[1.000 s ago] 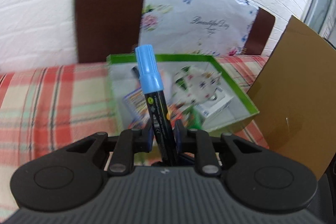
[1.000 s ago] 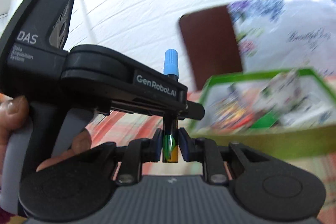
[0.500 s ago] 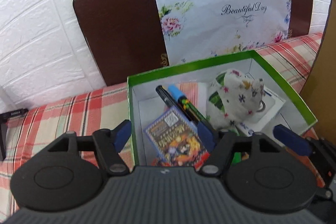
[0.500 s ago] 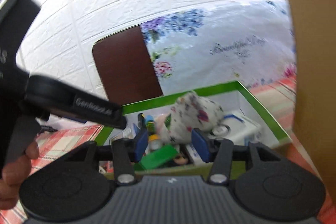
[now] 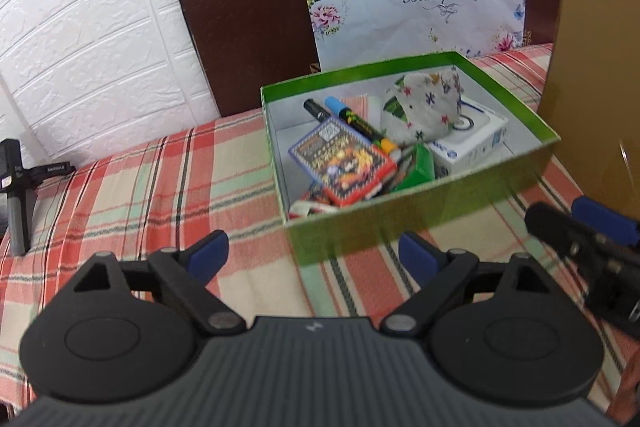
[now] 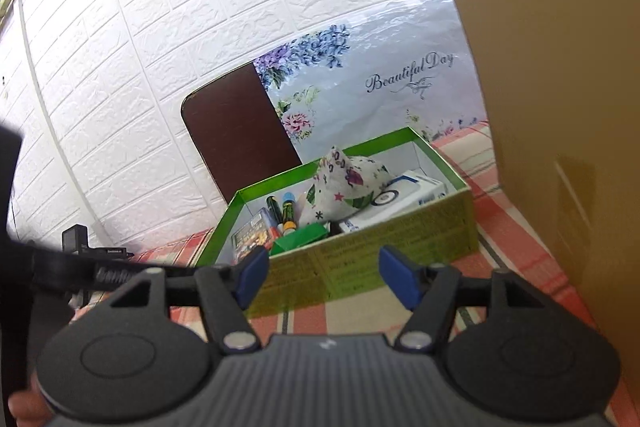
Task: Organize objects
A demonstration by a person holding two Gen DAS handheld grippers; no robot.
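On the far left of the left wrist view a black stand point(image 5: 16, 195) sits at the edge of the checked surface point(image 5: 132, 195). It is well away from the rest, so it seems to be no part of the tidy-up.

Next comes the left hand-held gripper point(image 5: 314, 254). Its jaws are opening wide and nothing is between them. It hangs over the cloth just in front of the green box point(image 5: 424, 215), which fits a hand that has let go of its load.

Inside the box, the blue-capped marker point(image 5: 362, 125) lies flat on top of the other things. Its long side runs slantwise, with the blue cap toward the back left corner and the yellow end toward the front and middle. A black pen point(image 5: 316, 110) lies right beside it, the same way. A colourful card pack point(image 5: 340, 163) leans against them, then a green packet point(image 5: 420, 167), a flowery cloth pouch point(image 5: 424, 111) and a white box point(image 5: 472, 143) on the right. All are gathered in one box, likely to keep the surface tidy.

The right hand-held gripper point(image 6: 320, 273) is also opening, with nothing between its jaws. It points at the box front.

Far right stands a brown cardboard sheet point(image 5: 596, 67); whether it touches the box is hard to tell.
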